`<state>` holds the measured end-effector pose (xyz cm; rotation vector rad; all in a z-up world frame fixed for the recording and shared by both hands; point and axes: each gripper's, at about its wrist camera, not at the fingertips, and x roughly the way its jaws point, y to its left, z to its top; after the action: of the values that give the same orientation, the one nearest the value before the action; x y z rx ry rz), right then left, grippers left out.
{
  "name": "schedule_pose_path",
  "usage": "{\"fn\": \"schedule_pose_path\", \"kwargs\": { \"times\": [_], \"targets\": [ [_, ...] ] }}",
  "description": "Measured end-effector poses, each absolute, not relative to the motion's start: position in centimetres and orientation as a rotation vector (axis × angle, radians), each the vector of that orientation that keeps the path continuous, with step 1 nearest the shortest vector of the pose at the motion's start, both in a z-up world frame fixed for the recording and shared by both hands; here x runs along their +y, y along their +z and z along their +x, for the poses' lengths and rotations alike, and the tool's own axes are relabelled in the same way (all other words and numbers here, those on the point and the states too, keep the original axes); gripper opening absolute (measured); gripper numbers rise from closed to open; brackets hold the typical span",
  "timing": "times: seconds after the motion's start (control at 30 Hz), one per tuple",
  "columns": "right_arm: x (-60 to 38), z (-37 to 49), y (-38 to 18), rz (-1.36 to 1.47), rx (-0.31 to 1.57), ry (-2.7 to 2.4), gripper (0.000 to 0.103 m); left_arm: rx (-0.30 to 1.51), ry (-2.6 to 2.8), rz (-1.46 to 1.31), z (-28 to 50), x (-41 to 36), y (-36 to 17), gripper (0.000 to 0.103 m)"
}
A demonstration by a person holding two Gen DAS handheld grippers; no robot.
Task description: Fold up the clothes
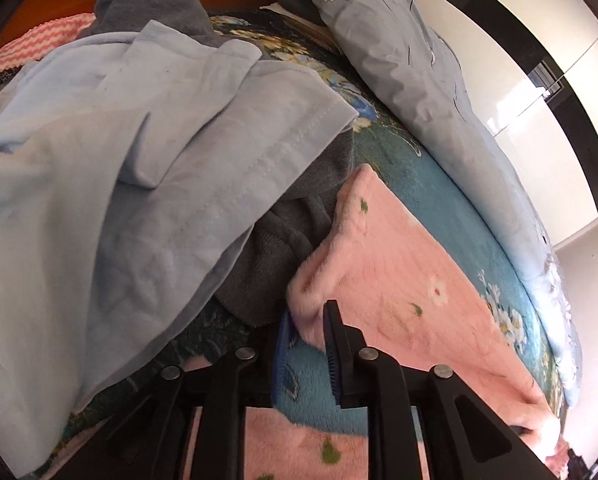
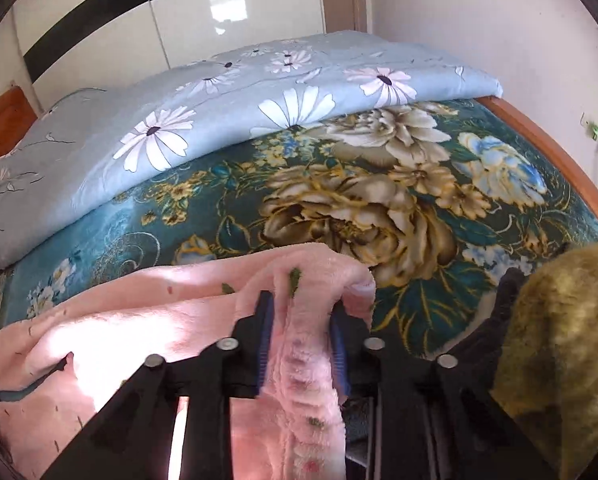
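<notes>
A pink fleece garment with small flower prints lies across the teal floral bedspread. In the left wrist view my left gripper pinches a corner of it between its blue pads. In the right wrist view the same pink garment is bunched into a thick fold that runs between the fingers of my right gripper, which is shut on it. The fold's tip curls over just past the fingertips.
A pile of light blue clothing and a dark grey knit garment lie left of the pink one. A pale blue daisy quilt runs along the bed's far side. A furry olive mass sits at right; the wooden bed rim curves behind.
</notes>
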<state>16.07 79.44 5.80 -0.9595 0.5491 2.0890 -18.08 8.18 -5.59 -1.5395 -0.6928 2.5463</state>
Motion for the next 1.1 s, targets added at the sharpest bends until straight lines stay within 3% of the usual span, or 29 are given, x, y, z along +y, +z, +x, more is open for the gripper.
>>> {"fn": "schedule_pose_path", "kwargs": {
  "times": [0.07,0.17,0.23,0.33,0.6,0.87,0.9,0.97,1.0,1.03,1.07,1.1],
  "targets": [
    [78.1,15.2,7.5,-0.942,0.436,2.121,0.058,-0.611,2.564,-1.513,-17.2,8.1,-4.1,0.035],
    [76.4,12.4,9.3,-0.953,0.288,2.197,0.059,-0.459,2.618,-1.442,-17.8,9.1,-2.0,0.049],
    [75.9,8.0,7.9,-1.05,0.34,2.322,0.059,-0.433,2.599,-1.419,-19.5,10.0,-1.6,0.056],
    [75.0,1.0,5.4,-1.208,0.416,2.462,0.059,-0.39,2.553,-1.482,-23.3,11.6,-2.6,0.058],
    [74.3,-7.6,-1.5,-1.504,0.283,2.458,0.059,-0.057,2.655,-1.619,-31.3,13.8,-5.8,0.058],
    [74.5,-9.3,-4.0,-1.617,0.264,2.442,0.059,-0.407,2.503,-1.57,-33.2,13.4,-8.5,0.062],
    [74.2,-9.4,-4.2,-1.637,0.252,2.431,0.059,-0.422,2.486,-1.551,-32.9,13.9,-8.7,0.061],
    [73.5,-9.6,-4.4,-1.646,0.208,2.421,0.059,-0.313,2.487,-1.541,-32.2,15.5,-9.2,0.034],
    [73.2,-9.5,-4.3,-1.637,0.198,2.415,0.057,-0.224,2.483,-1.566,-32.0,16.5,-9.6,0.004],
    [73.1,-9.5,-4.2,-1.625,0.213,2.408,0.044,-0.145,2.49,-1.575,-31.7,17.3,-9.8,0.004],
    [73.0,-9.5,-4.0,-1.613,0.234,2.4,0.016,-0.091,2.517,-1.548,-31.4,17.8,-9.6,0.004],
    [72.8,-9.4,-3.9,-1.605,0.24,2.39,0.006,-0.064,2.543,-1.505,-31.2,18.2,-9.2,0.004]
  ]
}}
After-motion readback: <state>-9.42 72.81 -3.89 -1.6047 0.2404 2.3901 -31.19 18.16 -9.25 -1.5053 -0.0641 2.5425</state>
